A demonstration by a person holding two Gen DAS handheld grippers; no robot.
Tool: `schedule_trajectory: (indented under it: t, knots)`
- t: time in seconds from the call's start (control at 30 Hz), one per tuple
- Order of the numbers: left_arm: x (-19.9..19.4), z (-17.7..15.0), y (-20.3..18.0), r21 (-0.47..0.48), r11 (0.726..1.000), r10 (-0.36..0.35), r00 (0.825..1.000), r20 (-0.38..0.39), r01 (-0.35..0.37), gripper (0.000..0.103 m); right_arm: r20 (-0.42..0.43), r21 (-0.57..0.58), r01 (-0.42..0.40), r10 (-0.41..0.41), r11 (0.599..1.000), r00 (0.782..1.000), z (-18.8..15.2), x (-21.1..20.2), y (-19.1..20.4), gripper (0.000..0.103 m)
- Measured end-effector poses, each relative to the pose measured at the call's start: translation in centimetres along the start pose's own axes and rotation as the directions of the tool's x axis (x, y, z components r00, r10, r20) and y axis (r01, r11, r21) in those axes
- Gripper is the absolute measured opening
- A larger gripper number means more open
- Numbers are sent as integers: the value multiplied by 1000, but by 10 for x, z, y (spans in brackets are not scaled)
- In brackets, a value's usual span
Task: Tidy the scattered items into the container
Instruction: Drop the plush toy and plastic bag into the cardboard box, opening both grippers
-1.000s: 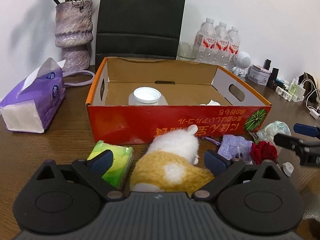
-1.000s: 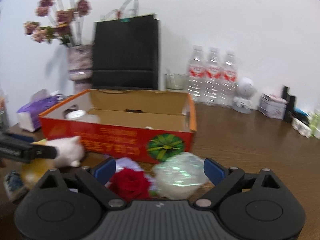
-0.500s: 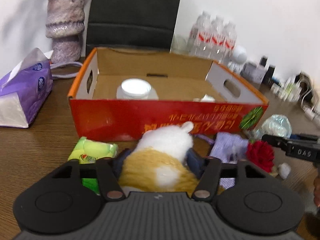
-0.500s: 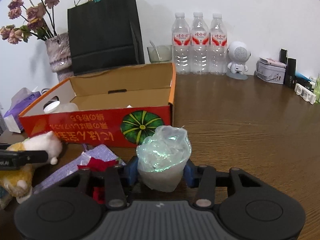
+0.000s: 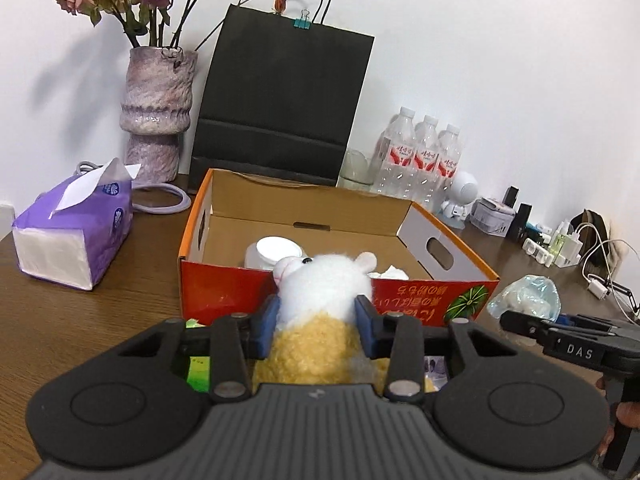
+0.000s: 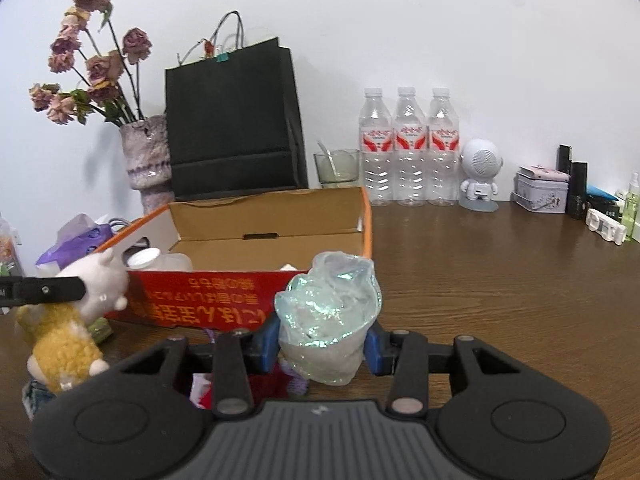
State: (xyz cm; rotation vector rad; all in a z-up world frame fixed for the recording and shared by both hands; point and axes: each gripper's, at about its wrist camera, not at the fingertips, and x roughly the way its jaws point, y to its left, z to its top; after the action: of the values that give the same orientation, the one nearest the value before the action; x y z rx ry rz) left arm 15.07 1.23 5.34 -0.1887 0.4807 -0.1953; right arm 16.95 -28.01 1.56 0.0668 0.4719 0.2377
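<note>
Left gripper (image 5: 316, 330) of mine is closing on the plush toy (image 5: 320, 312); my right gripper (image 6: 320, 346) clamps the crumpled plastic bag (image 6: 328, 316), both before the cardboard box (image 5: 436, 292).

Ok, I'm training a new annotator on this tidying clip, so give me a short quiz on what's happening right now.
1. True or false: the cardboard box already holds a white-lidded jar.
2. What do the right tongs grip? A) red rose B) crinkled plastic bag C) tissue pack
3. Fill in: the left tongs hold a white and yellow ___ toy.

Key: 1 true. 2 B. 3 plush; the plush toy sits between the left tongs' blue pads, whose jaws are closing on it, just in front of the box.
</note>
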Motion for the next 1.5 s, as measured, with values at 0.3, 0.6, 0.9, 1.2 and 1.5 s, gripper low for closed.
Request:
schedule_trajectory:
  t: [0.3, 0.6, 0.9, 1.2, 1.5]
  knots:
    - [-14, 5, -3, 0, 1000, 1, 999, 49, -1, 39, 23, 5, -42, 42, 999, 999, 3, -8, 13, 40]
    - [-27, 30, -9, 20, 1000, 0, 991, 135, -3, 39, 59, -6, -69, 70, 998, 996, 21, -14, 28, 40]
    - [-4, 63, -12, -1, 1000, -1, 982, 191, 1, 39, 110, -42, -100, 104, 994, 988, 66, 3, 50, 40]
    - [68, 87, -4, -69, 997, 40, 986, 161, -29, 39, 104, -5, -114, 114, 993, 988, 97, 64, 53, 40]
    - [112, 84, 2, -51, 996, 83, 994, 77, -80, 40, -14, 1, -87, 87, 996, 996, 91, 120, 49, 40]
